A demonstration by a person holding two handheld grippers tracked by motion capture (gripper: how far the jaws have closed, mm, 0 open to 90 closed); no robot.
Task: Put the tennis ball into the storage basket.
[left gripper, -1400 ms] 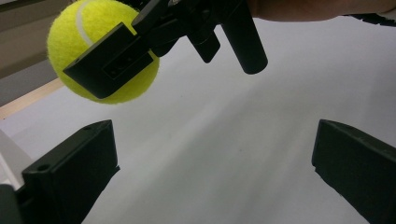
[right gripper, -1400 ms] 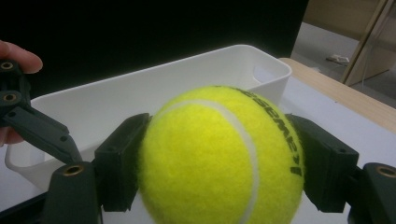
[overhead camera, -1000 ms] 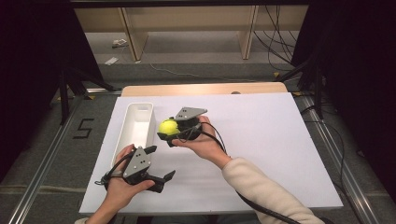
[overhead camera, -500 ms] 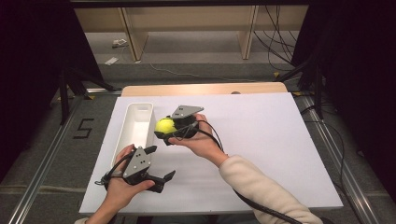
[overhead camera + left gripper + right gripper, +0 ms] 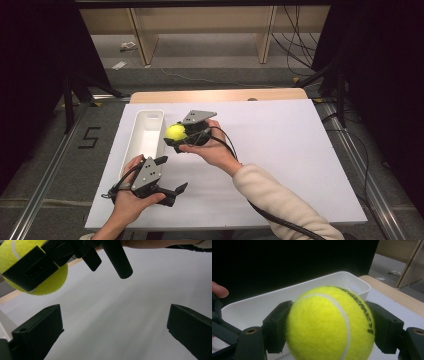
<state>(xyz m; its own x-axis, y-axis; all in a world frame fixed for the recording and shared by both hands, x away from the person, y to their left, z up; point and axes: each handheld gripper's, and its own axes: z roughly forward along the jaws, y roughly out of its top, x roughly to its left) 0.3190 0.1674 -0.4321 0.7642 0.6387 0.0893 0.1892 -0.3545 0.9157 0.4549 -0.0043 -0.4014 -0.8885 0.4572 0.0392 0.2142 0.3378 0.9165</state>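
The tennis ball (image 5: 175, 131) is the thing I work with, but I begin from the biggest thing around it. The white table (image 5: 280, 150) carries everything. On its left part lies the long white bin (image 5: 145, 137), and its long axis runs away from me, from near to far. My right gripper (image 5: 176, 136) pinches the ball firmly between both jaws – in the right gripper view the pads (image 5: 277, 326) press on its two sides. I hold the ball in the air just beside the right wall of the bin, about at the middle of its length. So the bin lies to the left of the ball, very near, and I judge that a short move to the left should bring the ball over the opening. The right hand is clearly the nearer one for this. My left gripper (image 5: 172, 176) stays low near my side of the table – its jaws are spread wide with nothing between them.
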